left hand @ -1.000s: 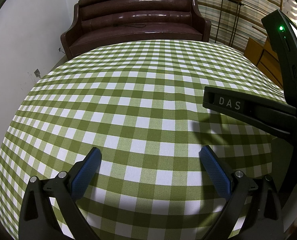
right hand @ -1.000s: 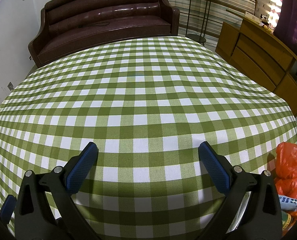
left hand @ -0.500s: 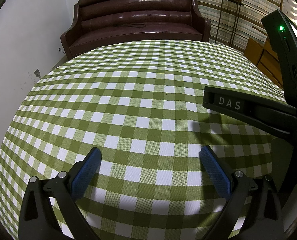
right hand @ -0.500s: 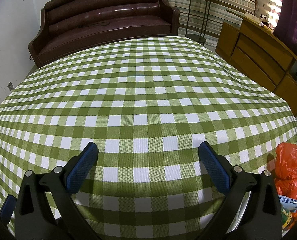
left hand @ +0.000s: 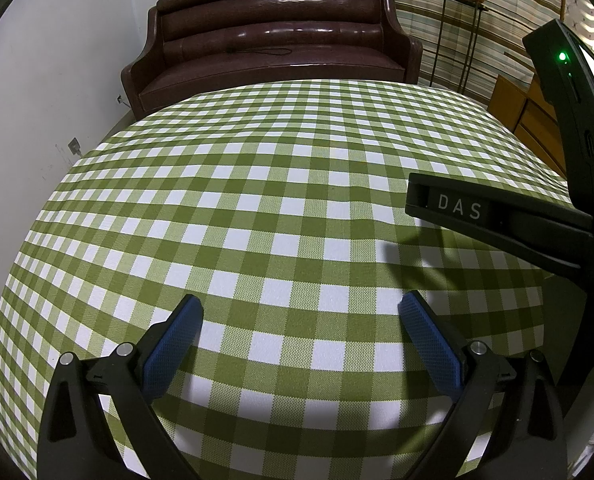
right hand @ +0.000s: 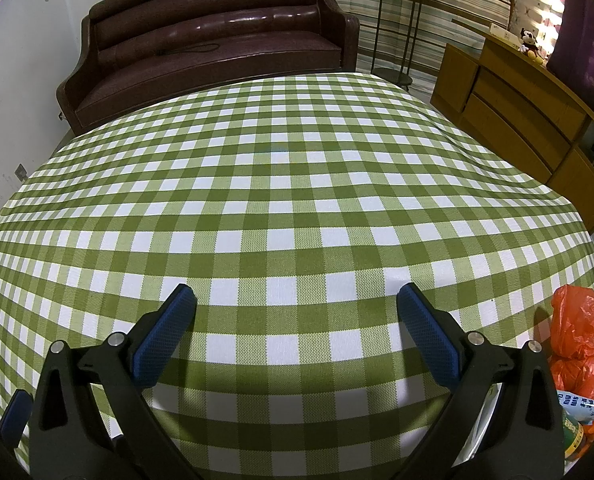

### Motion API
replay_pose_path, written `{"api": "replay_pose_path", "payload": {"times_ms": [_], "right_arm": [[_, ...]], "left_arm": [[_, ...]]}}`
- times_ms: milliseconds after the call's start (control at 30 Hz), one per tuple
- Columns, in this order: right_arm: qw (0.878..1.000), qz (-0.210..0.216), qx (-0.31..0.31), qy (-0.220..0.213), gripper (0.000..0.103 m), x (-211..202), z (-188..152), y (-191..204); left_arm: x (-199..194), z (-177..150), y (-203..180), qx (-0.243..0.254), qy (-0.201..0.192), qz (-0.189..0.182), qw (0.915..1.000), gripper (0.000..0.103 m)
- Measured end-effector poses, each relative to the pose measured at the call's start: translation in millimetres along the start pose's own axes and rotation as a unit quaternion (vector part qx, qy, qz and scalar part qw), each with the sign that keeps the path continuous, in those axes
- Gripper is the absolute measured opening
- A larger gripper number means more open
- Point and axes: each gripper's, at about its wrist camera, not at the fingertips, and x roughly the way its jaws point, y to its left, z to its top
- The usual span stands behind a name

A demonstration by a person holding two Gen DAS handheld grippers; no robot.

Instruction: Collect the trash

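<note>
An orange plastic bag (right hand: 577,336) lies at the table's near right edge in the right wrist view, with printed wrappers (right hand: 581,404) below it, partly hidden by my right gripper's frame. My right gripper (right hand: 293,304) is open and empty, low over the green checked tablecloth (right hand: 297,200), with the bag off to its right. My left gripper (left hand: 299,314) is open and empty over the same cloth (left hand: 257,184). The right gripper's black body (left hand: 497,220) marked DAS shows at the right of the left wrist view.
A brown leather sofa (left hand: 273,40) stands beyond the table's far edge. A wooden sideboard (right hand: 529,120) runs along the right. A metal plant stand (left hand: 457,36) is at the back right. A white wall (left hand: 37,80) is on the left.
</note>
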Motion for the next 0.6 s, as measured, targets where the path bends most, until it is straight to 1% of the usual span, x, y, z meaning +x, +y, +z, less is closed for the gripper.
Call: {"api": "replay_pose_path", "payload": {"times_ms": [600], "right_arm": [[1.0,0.0,0.0,0.0,0.099,-2.6,-1.9,0.5]], "left_arm": [[0.0,-0.3,-0.1,0.0,0.0,0.0,1.0,0.097]]}}
